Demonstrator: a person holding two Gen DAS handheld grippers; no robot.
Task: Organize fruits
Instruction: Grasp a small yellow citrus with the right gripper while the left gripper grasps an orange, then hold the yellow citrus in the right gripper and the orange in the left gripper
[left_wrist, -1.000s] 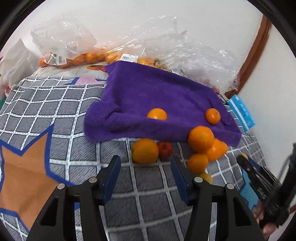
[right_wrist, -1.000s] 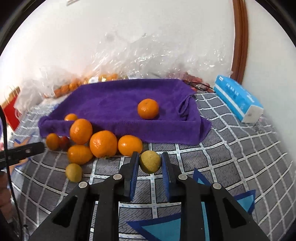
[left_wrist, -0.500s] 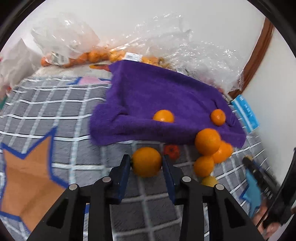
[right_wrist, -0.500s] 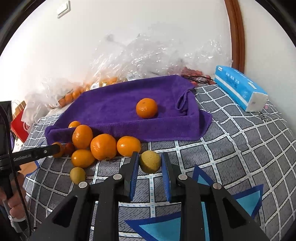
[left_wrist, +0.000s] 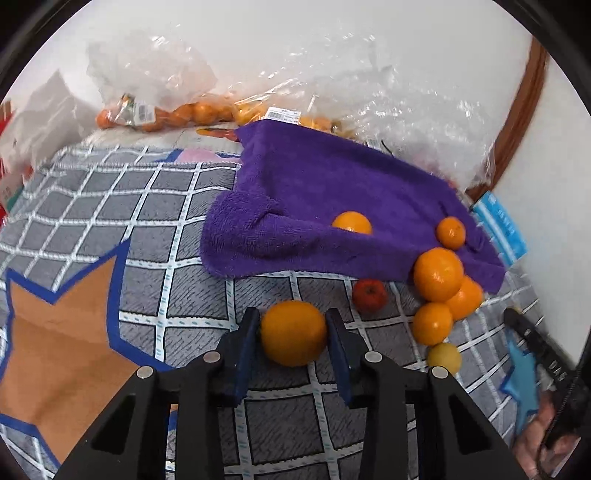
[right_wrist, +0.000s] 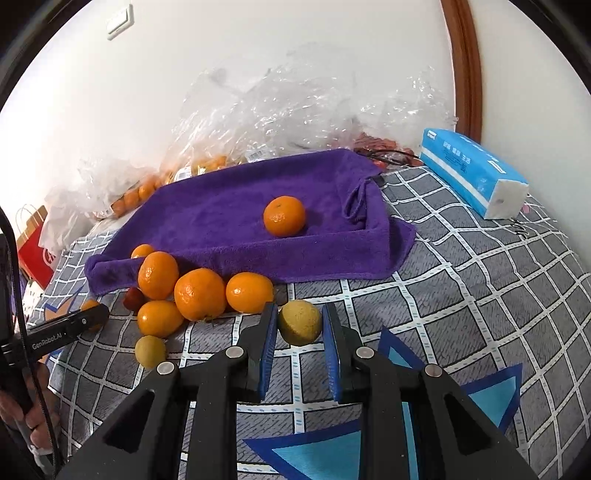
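Left hand-held gripper (left_wrist: 293, 334): clamped on large orange (left_wrist: 294, 332), just above grey checked cover (left_wrist: 166, 206), short of purple towel (left_wrist: 332, 192). Right hand-held gripper (right_wrist: 300, 325): left pad touching yellow-green fruit (right_wrist: 300, 322), slight gap at right pad; firm grip not confirmable. Loose oranges (right_wrist: 199, 293) clustered at towel's near edge. One orange (right_wrist: 284, 216) on towel. Blue tissue pack (right_wrist: 474, 171) well right of towel.

Ahead of your left gripper (left_wrist: 291, 334), bare quilt (left_wrist: 177, 229) is lying open — the orange pile (left_wrist: 439, 291) is crowding its right, the purple towel (left_wrist: 332, 195) blocking beyond.
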